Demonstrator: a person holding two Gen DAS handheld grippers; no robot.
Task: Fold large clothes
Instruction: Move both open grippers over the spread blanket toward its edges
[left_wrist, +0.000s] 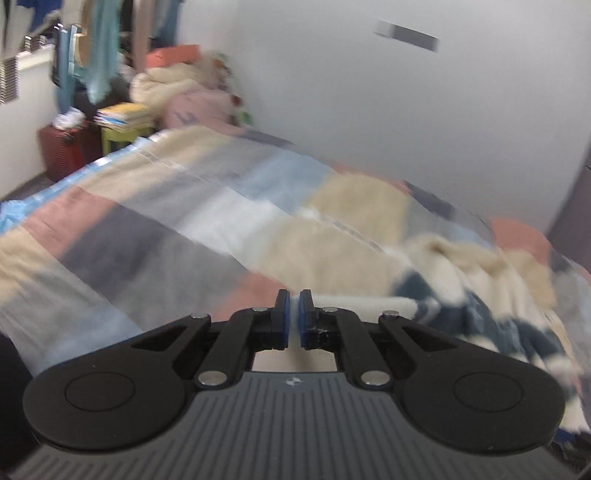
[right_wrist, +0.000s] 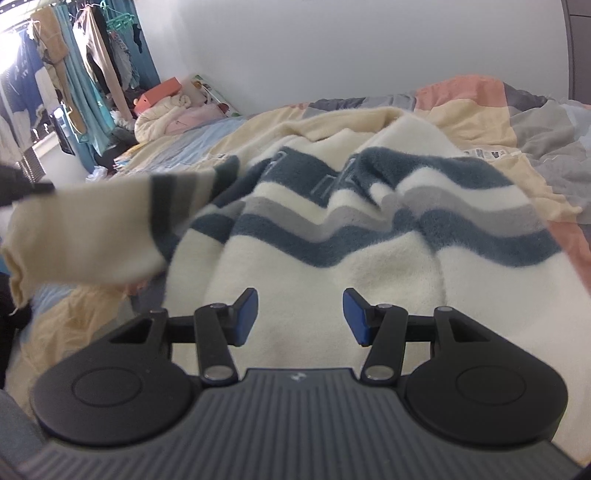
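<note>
A cream fleece sweater (right_wrist: 332, 258) with blue and grey stripes lies spread on the bed, right in front of my right gripper (right_wrist: 300, 301). That gripper stands open just above the sweater's plain cream hem, with nothing between its pads. One sleeve (right_wrist: 92, 236) is lifted off the bed and stretched out to the left, its cuff hanging down. In the blurred left wrist view my left gripper (left_wrist: 294, 295) is shut, with cream cloth of that sleeve (left_wrist: 362, 304) running off from its pads to the bunched sweater (left_wrist: 480, 295) at the right.
A patchwork bed cover (left_wrist: 184, 221) in pink, grey, blue and beige lies under everything. A white wall (right_wrist: 332, 48) runs along the bed's far side. Piled bedding (right_wrist: 166, 110) sits at the far end, hanging clothes (right_wrist: 74, 74) beyond it, and a green stool (left_wrist: 122, 134) with stacked items.
</note>
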